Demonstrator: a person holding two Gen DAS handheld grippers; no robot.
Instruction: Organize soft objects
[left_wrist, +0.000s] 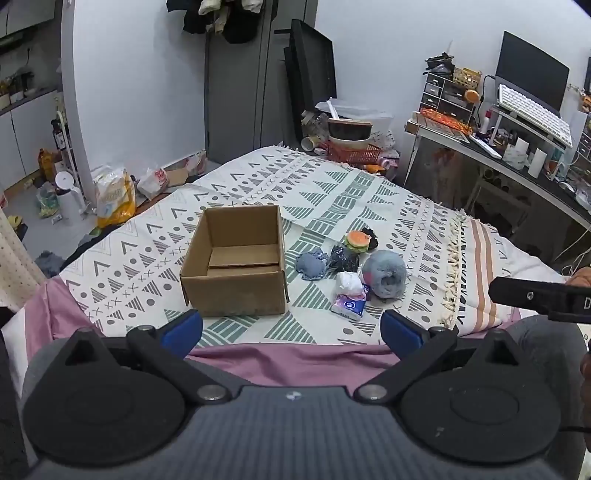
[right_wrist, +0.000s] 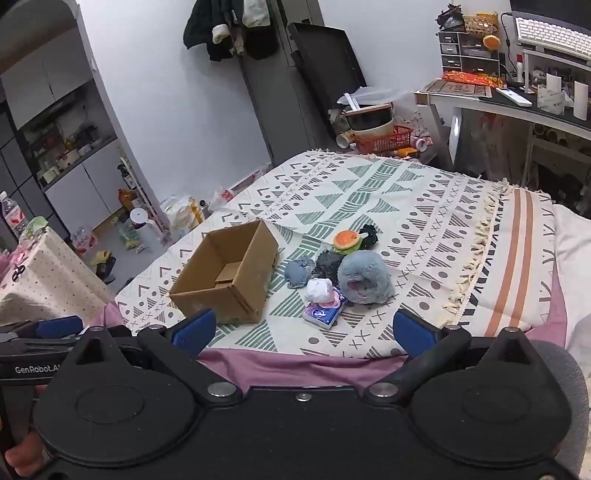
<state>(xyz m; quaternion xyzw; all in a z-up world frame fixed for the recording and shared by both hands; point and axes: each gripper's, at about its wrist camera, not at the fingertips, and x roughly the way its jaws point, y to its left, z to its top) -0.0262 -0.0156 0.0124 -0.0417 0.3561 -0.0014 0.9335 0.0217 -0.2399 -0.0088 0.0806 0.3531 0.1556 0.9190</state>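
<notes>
Even, soft indoor light — faint shadows, no glare; strong fisheye bending at edges — slight overall softness.

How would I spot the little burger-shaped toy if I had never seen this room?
Find the open cardboard box on the patterned bedspread; a small heap of soft things lies just to its right. At the heap's far edge sits the burger toy, against a black scrunchie. It alone is orange on top, among grey, blue and white neighbours.

A lived-in home bedroom: a bed under a cream patterned blanket with green triangles (left_wrist: 332, 192), dark clothes hung on a grey door (left_wrist: 221, 18), a cluttered surface carrying a white keyboard (left_wrist: 532, 110), and grocery bags on the floor (left_wrist: 114, 199).
</notes>
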